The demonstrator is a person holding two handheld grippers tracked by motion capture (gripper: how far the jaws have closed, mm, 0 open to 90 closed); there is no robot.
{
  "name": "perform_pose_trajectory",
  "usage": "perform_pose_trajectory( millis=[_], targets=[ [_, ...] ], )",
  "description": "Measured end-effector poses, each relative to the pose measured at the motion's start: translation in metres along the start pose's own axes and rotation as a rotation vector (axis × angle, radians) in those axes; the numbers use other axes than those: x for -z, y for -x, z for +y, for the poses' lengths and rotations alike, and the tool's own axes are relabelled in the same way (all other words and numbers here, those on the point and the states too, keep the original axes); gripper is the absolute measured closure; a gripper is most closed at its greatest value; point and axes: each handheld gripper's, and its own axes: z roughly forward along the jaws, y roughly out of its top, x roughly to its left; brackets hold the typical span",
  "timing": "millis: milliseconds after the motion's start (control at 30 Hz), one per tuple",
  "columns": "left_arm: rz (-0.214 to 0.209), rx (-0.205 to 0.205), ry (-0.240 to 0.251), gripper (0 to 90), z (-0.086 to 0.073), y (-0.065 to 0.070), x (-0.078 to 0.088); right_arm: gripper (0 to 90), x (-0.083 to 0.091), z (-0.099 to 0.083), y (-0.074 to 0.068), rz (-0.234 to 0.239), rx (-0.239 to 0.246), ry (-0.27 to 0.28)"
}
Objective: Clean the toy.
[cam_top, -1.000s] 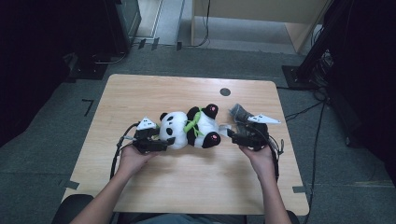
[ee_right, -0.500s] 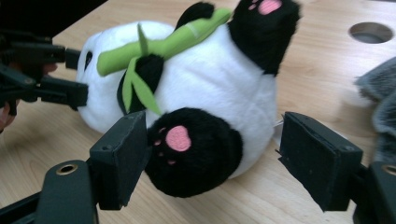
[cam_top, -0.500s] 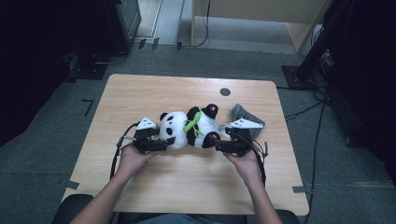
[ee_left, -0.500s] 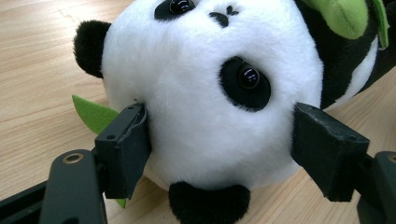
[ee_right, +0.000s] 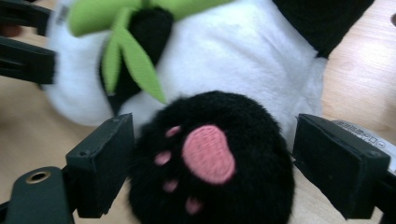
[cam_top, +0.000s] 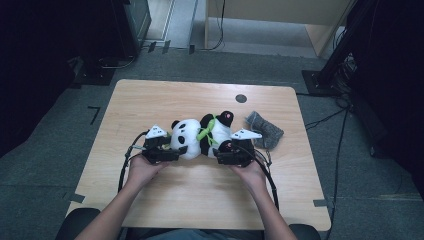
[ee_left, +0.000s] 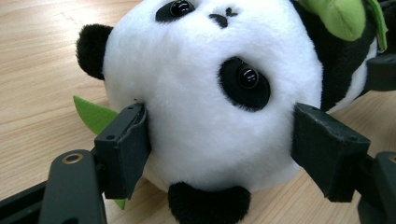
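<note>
Two grippers meet a stuffed panda (cam_top: 200, 137) from opposite ends. In the left gripper view, the left gripper (ee_left: 219, 149) has its jaws around the panda's white head: the left pad presses into the fur, while the right pad sits right at the cheek, and I cannot tell whether it touches. In the right gripper view, the right gripper (ee_right: 210, 168) has just been opening its jaws, and a black foot (ee_right: 212, 163) with a pink sole sits between them; the left pad is against the fur and the right one stands a little clear. From the high view, the panda lies on its side near the middle of the wooden table (cam_top: 150, 100), a green leaf (cam_top: 205, 131) at its neck. Beside the right gripper (cam_top: 235, 152) lies a grey cloth (cam_top: 265, 131), and a dark round spot (cam_top: 241, 98) marks the far part of the tabletop.
</note>
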Motion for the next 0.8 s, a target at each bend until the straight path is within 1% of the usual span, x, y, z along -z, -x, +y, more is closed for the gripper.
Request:
perform_pose_trajectory(
  millis=[100, 167, 233, 300, 333, 367, 400, 433, 467, 500, 567, 600, 667, 733, 800],
  targets=[
    [0.000, 0.013, -0.004, 23.5, 0.002, -0.001, 0.000, 10.2, -0.005, -0.001, 0.002, 0.021, -0.012, 0.035],
    [0.001, 0.011, -0.005, 23.4, 0.002, -0.001, 0.000, 9.8, -0.008, -0.001, 0.003, 0.033, -0.004, 0.050],
    [0.005, 0.008, -0.001, 23.2, 0.002, -0.002, -0.001, 11.4, -0.010, -0.003, 0.002, 0.027, 0.011, 0.053],
    [0.007, 0.007, 0.005, 22.8, 0.002, -0.003, -0.002, 15.3, -0.011, -0.004, 0.002, 0.016, 0.023, 0.066],
    [0.007, 0.006, 0.006, 22.6, 0.002, -0.003, -0.002, 17.4, -0.012, -0.004, 0.002, 0.019, 0.026, 0.067],
    [0.006, 0.005, 0.007, 22.5, 0.002, -0.003, -0.003, 21.0, -0.012, -0.004, 0.002, 0.019, 0.036, 0.065],
    [0.002, 0.005, 0.007, 22.4, 0.002, -0.004, -0.003, 28.0, -0.012, -0.004, 0.005, 0.029, 0.049, 0.053],
    [-0.007, 0.011, 0.006, 22.2, 0.002, -0.004, -0.004, 31.0, -0.012, -0.003, 0.007, 0.040, 0.040, 0.045],
    [-0.011, 0.015, 0.006, 21.3, 0.002, -0.004, -0.004, 36.2, -0.010, -0.001, 0.009, 0.053, 0.021, 0.039],
    [-0.010, 0.008, 0.007, 21.4, 0.003, -0.004, -0.003, 40.4, -0.008, 0.000, 0.010, 0.052, 0.014, 0.035],
    [-0.006, 0.001, 0.004, 21.3, 0.003, -0.004, -0.003, 46.1, -0.007, 0.004, 0.008, 0.042, 0.021, 0.025],
    [-0.009, 0.004, 0.010, 21.3, 0.004, -0.004, -0.002, 47.1, -0.006, 0.005, 0.007, 0.037, 0.021, 0.018],
    [-0.014, -0.007, 0.016, 21.3, 0.005, -0.004, 0.000, 48.4, -0.004, 0.010, 0.007, 0.029, 0.016, 0.005],
    [-0.031, -0.014, 0.047, 21.7, 0.008, -0.004, 0.006, 49.0, 0.000, 0.016, 0.009, 0.036, -0.008, 0.008],
    [-0.038, -0.027, 0.076, 24.2, 0.009, -0.004, 0.011, 50.1, 0.005, 0.021, 0.013, 0.034, -0.027, 0.015]
  ],
)
